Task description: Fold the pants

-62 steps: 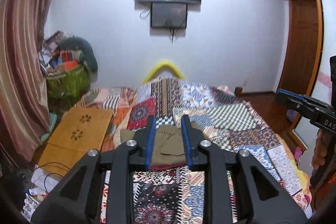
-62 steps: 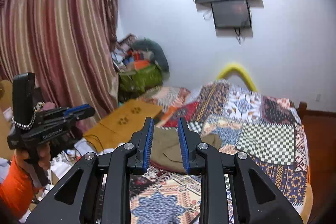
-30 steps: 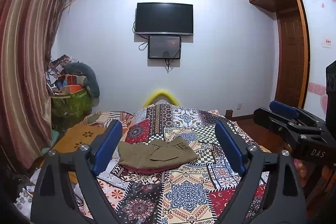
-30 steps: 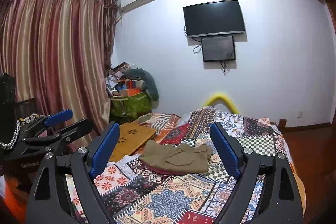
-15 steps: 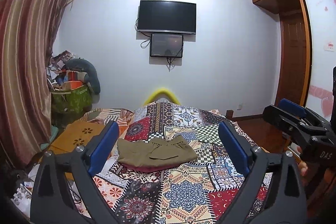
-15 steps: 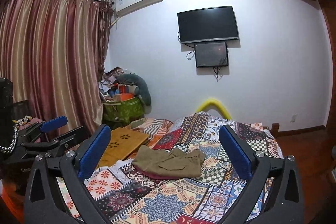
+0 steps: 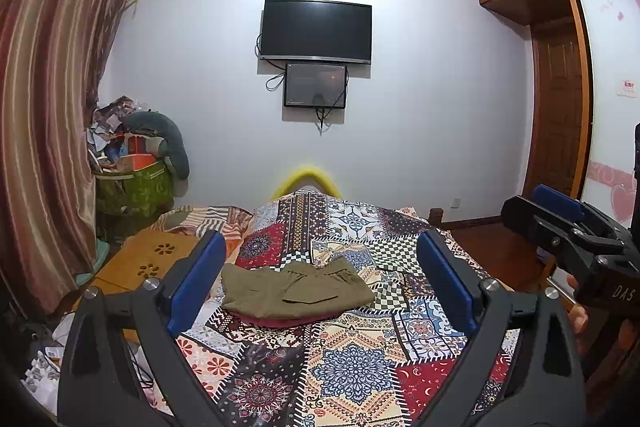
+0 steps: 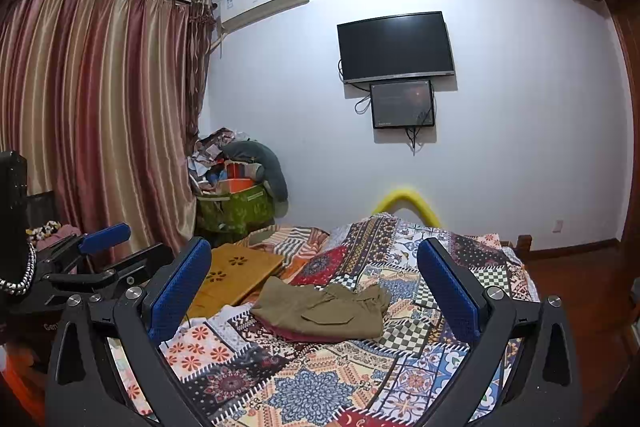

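The olive pants [image 7: 294, 289] lie folded into a soft, thick rectangle on the bed [image 7: 352, 363], toward its left edge and about midway along its length. Their cloth is matte and lightly wrinkled, with a gathered waistband on the far side and a pocket flap on top. A dark red layer [image 7: 288, 321] peeks out from under their near edge; what it is cannot be made out. The bed wears a busy patchwork cover of printed squares, checks and medallions. Its near end is cut off by the frame.

The left gripper [image 7: 318, 281] has its jaws spread wide, with nothing between the ribbed blue pads [image 7: 196, 281], well short of the pants. The right gripper [image 8: 314, 289] is likewise spread wide and empty. Each gripper's black body hides the bed's near corners.

Beside the bed's left edge sits a flat wooden board [image 7: 150, 263] with flower-shaped cutouts, partly hidden.
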Tool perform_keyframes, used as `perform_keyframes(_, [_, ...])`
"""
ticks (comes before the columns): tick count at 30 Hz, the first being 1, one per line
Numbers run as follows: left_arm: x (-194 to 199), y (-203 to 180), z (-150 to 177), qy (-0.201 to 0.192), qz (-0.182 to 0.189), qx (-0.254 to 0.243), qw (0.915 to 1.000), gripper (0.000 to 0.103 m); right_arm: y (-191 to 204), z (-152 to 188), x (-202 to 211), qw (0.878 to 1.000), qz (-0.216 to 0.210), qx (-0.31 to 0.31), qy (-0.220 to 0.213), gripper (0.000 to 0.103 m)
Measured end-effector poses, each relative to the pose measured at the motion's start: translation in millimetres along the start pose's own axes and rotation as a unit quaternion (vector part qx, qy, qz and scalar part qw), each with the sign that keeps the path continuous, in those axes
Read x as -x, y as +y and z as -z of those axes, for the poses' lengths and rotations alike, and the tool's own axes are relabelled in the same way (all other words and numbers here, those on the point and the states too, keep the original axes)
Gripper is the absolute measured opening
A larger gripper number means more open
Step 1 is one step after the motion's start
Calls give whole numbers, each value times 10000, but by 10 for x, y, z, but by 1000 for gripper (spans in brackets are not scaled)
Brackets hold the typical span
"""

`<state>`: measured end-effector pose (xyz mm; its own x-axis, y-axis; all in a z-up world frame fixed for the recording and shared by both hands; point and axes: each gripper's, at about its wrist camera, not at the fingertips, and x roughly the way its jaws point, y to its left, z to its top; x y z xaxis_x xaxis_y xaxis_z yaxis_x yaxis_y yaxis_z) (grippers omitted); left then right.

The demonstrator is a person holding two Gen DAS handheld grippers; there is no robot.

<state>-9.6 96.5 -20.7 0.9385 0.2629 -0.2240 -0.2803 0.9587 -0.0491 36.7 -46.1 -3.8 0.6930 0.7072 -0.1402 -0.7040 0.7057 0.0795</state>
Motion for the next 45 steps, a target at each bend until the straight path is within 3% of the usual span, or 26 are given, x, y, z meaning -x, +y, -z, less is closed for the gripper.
perform_keyframes(45, [16, 27, 2, -73, 120, -28, 9999, 100, -26, 14, -12, 10000, -5, -41, 13, 103])
